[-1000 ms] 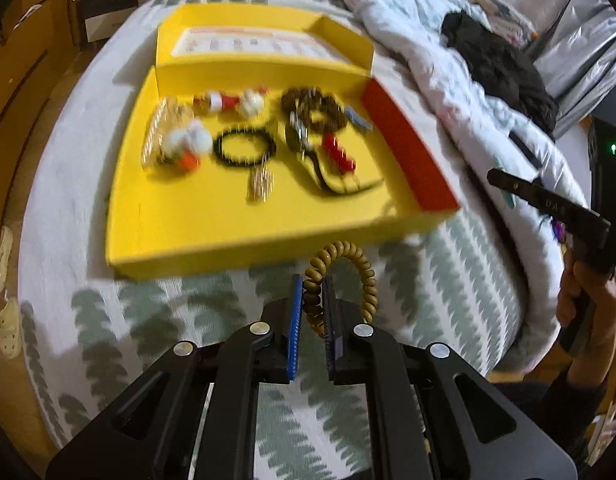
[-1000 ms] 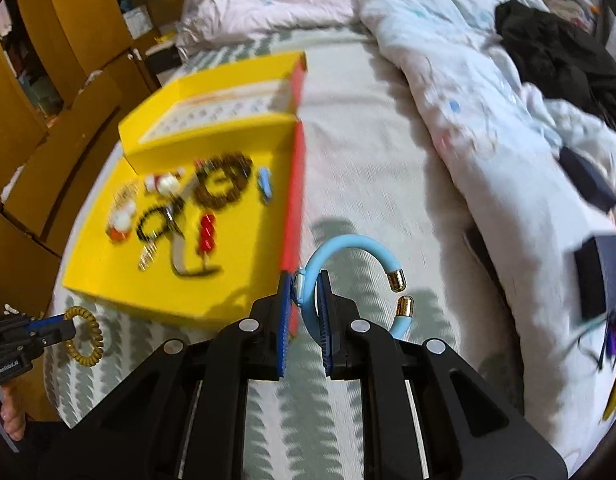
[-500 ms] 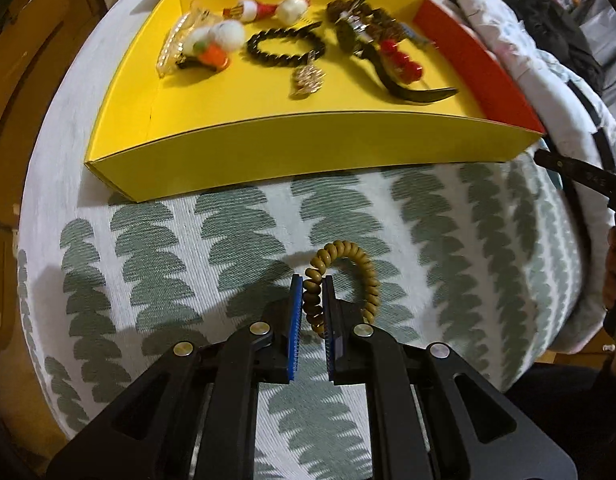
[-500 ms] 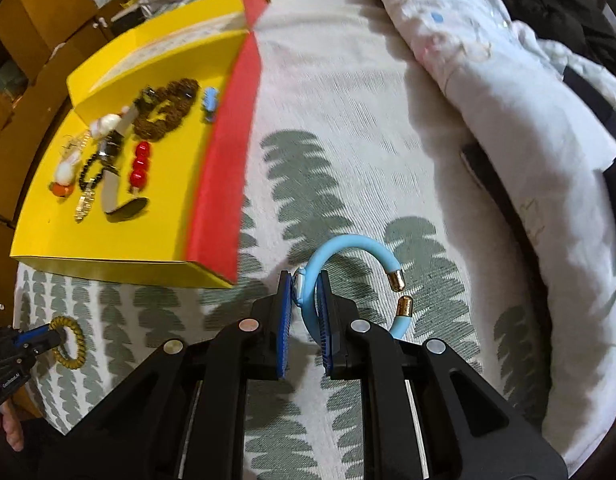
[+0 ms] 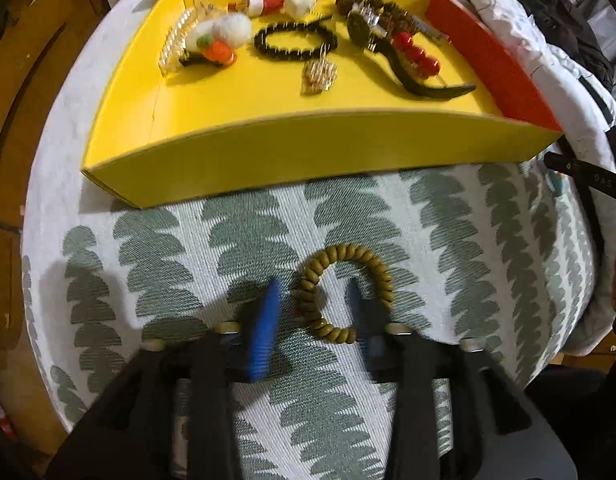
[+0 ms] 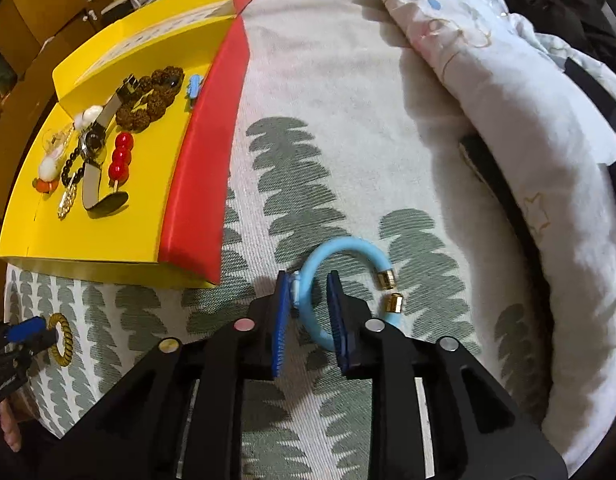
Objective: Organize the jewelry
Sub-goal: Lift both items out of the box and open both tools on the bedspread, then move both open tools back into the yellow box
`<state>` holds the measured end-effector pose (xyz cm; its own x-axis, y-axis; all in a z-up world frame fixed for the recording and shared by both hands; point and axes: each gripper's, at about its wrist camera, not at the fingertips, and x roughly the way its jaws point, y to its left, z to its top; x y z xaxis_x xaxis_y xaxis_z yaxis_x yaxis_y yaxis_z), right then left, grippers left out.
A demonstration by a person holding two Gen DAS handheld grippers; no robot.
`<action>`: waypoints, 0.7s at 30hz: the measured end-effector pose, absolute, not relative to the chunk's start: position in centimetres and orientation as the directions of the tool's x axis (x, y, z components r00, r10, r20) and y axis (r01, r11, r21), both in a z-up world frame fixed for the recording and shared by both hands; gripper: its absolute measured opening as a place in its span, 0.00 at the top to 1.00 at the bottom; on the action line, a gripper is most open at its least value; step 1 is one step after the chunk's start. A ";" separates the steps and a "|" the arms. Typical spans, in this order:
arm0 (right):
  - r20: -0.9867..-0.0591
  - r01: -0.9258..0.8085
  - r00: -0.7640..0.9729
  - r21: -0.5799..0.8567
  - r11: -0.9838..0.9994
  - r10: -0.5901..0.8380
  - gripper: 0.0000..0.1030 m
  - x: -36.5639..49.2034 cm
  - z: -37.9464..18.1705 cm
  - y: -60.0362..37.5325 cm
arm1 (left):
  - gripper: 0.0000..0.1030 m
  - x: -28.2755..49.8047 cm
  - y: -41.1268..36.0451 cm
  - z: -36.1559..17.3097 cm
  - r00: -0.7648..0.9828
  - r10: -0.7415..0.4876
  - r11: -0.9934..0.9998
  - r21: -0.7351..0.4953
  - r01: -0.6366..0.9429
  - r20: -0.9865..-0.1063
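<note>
Left gripper [image 5: 314,304]: jaws opening, pads clear of the coil tie [image 5: 344,293], which lies flat on the bedspread [image 5: 468,248] with its left arc between them. Tie sits well short of the tray [image 5: 308,148] front wall, with open fabric between and to both sides.

Right gripper [image 6: 308,300]: jaws opening too. The blue bangle [image 6: 340,256] rests on the bedspread, its band between the pads; left pad looks just beside or touching it, right pad apart. Gold end caps point right, away from the tray's red side wall [image 6: 203,168]. Bare bedspread runs ahead of the bangle; the duvet [image 6: 508,120] edge closes off the right.

Tray holds a black bead bracelet [image 5: 295,40], watch [image 5: 388,52], red beads [image 5: 416,54] and pompom clips [image 5: 223,36], all in the far half; near half bare.

Vs a second ago: both jaws were clamped on their pieces, held above the bed. Both pieces are now down and released or nearly so, and the tray looms closer in both views.
</note>
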<state>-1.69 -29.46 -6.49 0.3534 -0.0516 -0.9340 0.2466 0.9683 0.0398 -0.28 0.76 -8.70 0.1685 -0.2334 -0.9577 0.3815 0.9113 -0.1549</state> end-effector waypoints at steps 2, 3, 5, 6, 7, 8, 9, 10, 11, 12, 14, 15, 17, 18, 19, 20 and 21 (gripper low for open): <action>-0.925 0.247 0.376 0.049 0.968 -0.049 0.70 -1.9 -5.7 -29.4 | 0.46 -0.4 1.0 -7.6 0.193 -0.257 0.908 -0.169 0.384 -0.947; -0.918 0.247 0.393 0.053 0.968 -0.050 0.69 -1.9 -5.0 -29.3 | 0.46 -0.4 1.0 -7.2 0.196 -0.267 0.906 -0.177 0.385 -0.943; -0.903 0.242 0.426 0.059 0.968 -0.052 0.67 -2.1 -3.9 -28.9 | 0.44 -0.3 1.4 -6.1 0.208 -0.299 0.900 -0.204 0.385 -0.931; -0.891 0.234 0.451 0.060 0.970 -0.054 0.66 -2.1 -2.9 -28.5 | 0.42 -0.2 1.7 -5.5 0.222 -0.313 0.900 -0.214 0.381 -0.923; -0.882 0.230 0.467 0.060 0.971 -0.056 0.66 -2.1 -2.3 -28.2 | 0.39 0.1 2.1 -4.9 0.234 -0.326 0.901 -0.225 0.372 -0.916; -0.874 0.225 0.483 0.065 0.972 -0.053 0.66 -2.0 -1.8 -28.0 | 0.38 0.3 2.3 -4.6 0.242 -0.336 0.901 -0.236 0.365 -0.910; -0.863 0.208 0.504 0.079 0.975 -0.038 0.66 -1.9 -1.0 -27.5 | 0.38 0.7 2.6 -4.0 0.251 -0.354 0.899 -0.254 0.356 -0.901; -0.853 0.188 0.521 0.097 0.977 -0.016 0.66 -1.8 -0.4 -26.9 | 0.38 1.2 2.9 -3.4 0.262 -0.367 0.899 -0.268 0.345 -0.892; -0.842 0.172 0.539 0.116 0.978 0.005 0.66 -1.6 0.1 -26.4 | 0.38 1.9 3.1 -2.9 0.274 -0.373 0.902 -0.278 0.330 -0.886; -0.833 0.157 0.552 0.127 0.979 0.020 0.66 -1.5 0.5 -25.9 | 0.38 1.9 3.2 -2.6 0.283 -0.376 0.904 -0.282 0.320 -0.882; -0.822 0.125 0.567 0.132 0.983 0.039 0.66 -0.9 1.0 -25.0 | 0.38 2.9 3.7 -2.0 0.302 -0.380 0.908 -0.292 0.300 -0.874; -0.820 0.109 0.569 0.136 0.985 0.051 0.66 -0.2 1.1 -24.2 | 0.38 3.5 4.1 -1.7 0.316 -0.379 0.913 -0.296 0.280 -0.870; -0.823 0.081 0.563 0.149 0.986 0.078 0.66 0.9 1.0 -23.2 | 0.38 4.9 4.8 -1.5 0.326 -0.380 0.917 -0.309 0.251 -0.865; -0.824 0.065 0.558 0.160 0.985 0.097 0.66 1.6 0.7 -22.6 | 0.38 5.8 5.1 -1.4 0.332 -0.387 0.917 -0.324 0.231 -0.860; -0.827 0.054 0.552 0.163 0.985 0.107 0.66 2.2 0.5 -22.1 | 0.38 6.4 5.3 -1.4 0.336 -0.391 0.917 -0.333 0.218 -0.857; -0.831 0.046 0.545 0.163 0.986 0.112 0.66 2.8 0.2 -21.7 | 0.38 7.0 5.5 -1.3 0.340 -0.394 0.917 -0.341 0.207 -0.854; -0.835 0.040 0.538 0.163 0.986 0.116 0.66 3.5 -0.2 -21.1 | 0.38 7.7 5.5 -1.3 0.343 -0.395 0.917 -0.345 0.200 -0.852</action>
<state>3.48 -21.13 -0.16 0.5383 0.1162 -0.8347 0.0403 0.9858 0.1632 7.71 5.48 -1.28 0.3425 -0.3950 -0.8525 0.2002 0.9172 -0.3445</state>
